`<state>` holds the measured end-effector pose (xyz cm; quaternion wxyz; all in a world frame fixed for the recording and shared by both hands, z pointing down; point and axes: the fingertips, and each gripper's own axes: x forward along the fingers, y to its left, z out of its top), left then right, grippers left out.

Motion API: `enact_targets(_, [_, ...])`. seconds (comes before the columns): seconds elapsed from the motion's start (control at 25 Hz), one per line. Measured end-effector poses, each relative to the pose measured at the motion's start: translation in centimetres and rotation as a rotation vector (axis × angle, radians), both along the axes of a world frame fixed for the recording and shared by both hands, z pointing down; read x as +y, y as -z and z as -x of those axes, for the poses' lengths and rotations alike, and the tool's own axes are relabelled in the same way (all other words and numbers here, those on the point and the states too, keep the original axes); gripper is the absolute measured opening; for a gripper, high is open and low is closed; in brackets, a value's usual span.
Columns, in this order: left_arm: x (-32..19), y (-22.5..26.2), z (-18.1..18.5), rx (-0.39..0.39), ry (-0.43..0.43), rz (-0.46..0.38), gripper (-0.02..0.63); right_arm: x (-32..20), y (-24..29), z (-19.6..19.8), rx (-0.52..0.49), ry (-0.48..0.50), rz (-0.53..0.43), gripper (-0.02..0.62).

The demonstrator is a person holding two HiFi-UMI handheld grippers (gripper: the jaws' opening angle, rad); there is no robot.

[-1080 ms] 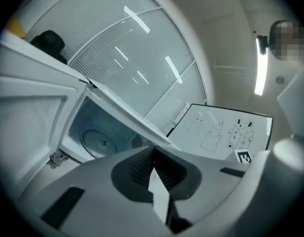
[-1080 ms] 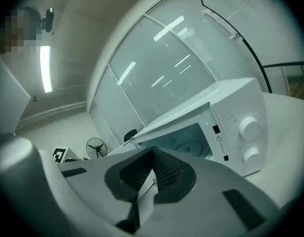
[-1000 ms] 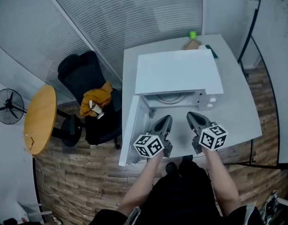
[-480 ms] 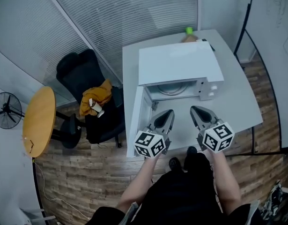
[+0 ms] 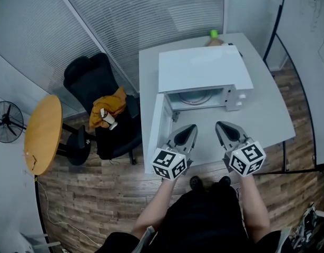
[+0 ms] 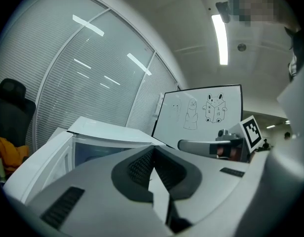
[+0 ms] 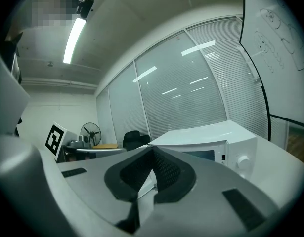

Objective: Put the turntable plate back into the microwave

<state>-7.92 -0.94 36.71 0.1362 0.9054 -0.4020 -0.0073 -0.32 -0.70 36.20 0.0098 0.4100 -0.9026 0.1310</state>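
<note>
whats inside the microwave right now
Through the open door, the microwave shows a round plate on its cavity floor. Its top panel covers the back of the cavity, so anything deeper cannot be seen.

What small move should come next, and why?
Probably bring the left gripper round the open door and push it shut: the turntable plate appears to lie inside the microwave, and the right gripper, like the left, is shut on nothing.

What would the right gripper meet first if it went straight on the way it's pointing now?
Most likely the microwave: the right gripper, jaws shut and empty, points across the table at its open front. Whether it enters the cavity or strikes the frame beside it is unclear from here.
</note>
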Motion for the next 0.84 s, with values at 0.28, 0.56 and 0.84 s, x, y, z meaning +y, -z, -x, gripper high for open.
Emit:
enact_targets(0.28, [0.2, -0.6, 0.3, -0.013, 0.015, 0.011, -0.003, 0.0, -0.2, 0.5, 0.005, -0.001, -0.01, 0.009])
enact_targets(0.56, [0.0, -1.1, 0.2, -0.018, 0.017, 0.018, -0.003, -0.3, -0.4, 0.8, 0.033, -0.012, -0.016, 0.008])
enact_targets(0.84, [-0.1, -1.4, -0.4, -0.008, 0.011, 0.03, -0.003, -0.3, -0.5, 0.6, 0.042, -0.012, -0.019, 0.009])
